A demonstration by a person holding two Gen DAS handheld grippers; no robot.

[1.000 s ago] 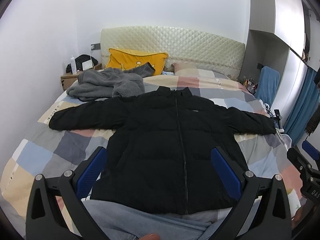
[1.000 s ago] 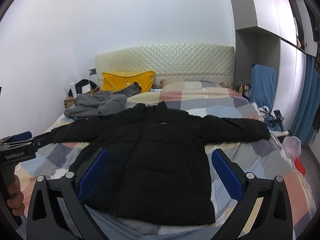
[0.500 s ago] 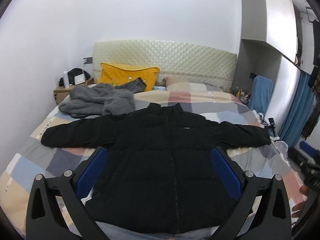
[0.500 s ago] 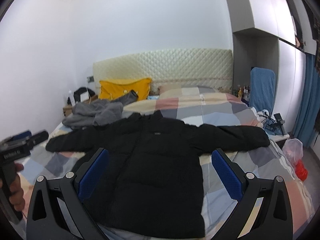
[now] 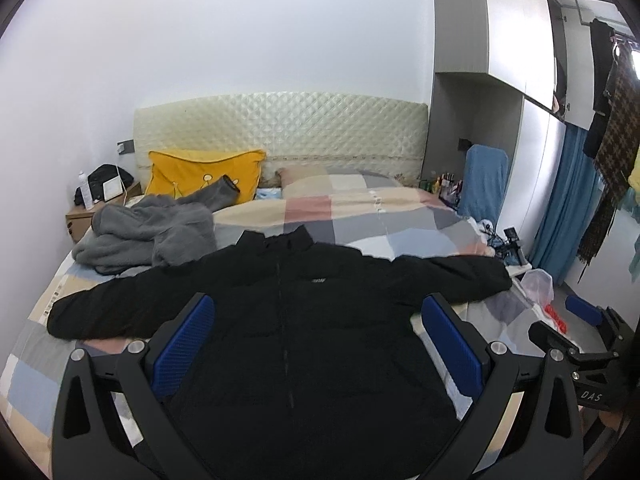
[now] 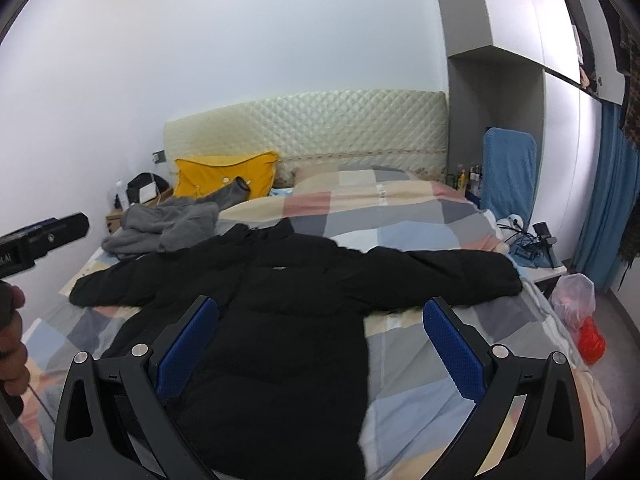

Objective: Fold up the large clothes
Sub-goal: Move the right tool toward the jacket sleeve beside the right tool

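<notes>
— What writing can be read?

— "DAS" is printed in white on the body of the right claw [image 5: 588,316] as seen at the edge of the left wrist view. A few white letters are seen on the left claw [image 6: 44,232] in the right wrist view, but they are cut off at the frame edge and cannot be read with confidence. A small white label is stitched on the chest of the black jacket [image 5: 304,336]; its text is too small to be made out.

— Where is the jacket laid?

— It is spread flat, front up and zipped, on the checked bedspread [image 5: 360,208] of the bed, with both sleeves stretched out sideways and the collar toward the quilted headboard [image 5: 280,128].

— And the claws?

— Both are held released, blue pads wide apart, above the hem end of the jacket; nothing is gripped by either.

— What else is nearby?

— A grey fleece garment [image 5: 152,236] is heaped beside the jacket's left shoulder, with a yellow pillow [image 5: 200,172] behind it. A nightstand [image 5: 86,216] is seen at the bed's far corner, and a blue-draped chair [image 6: 508,172], blue curtain [image 6: 608,200] and red item on the floor [image 6: 592,340] at the other side.
</notes>
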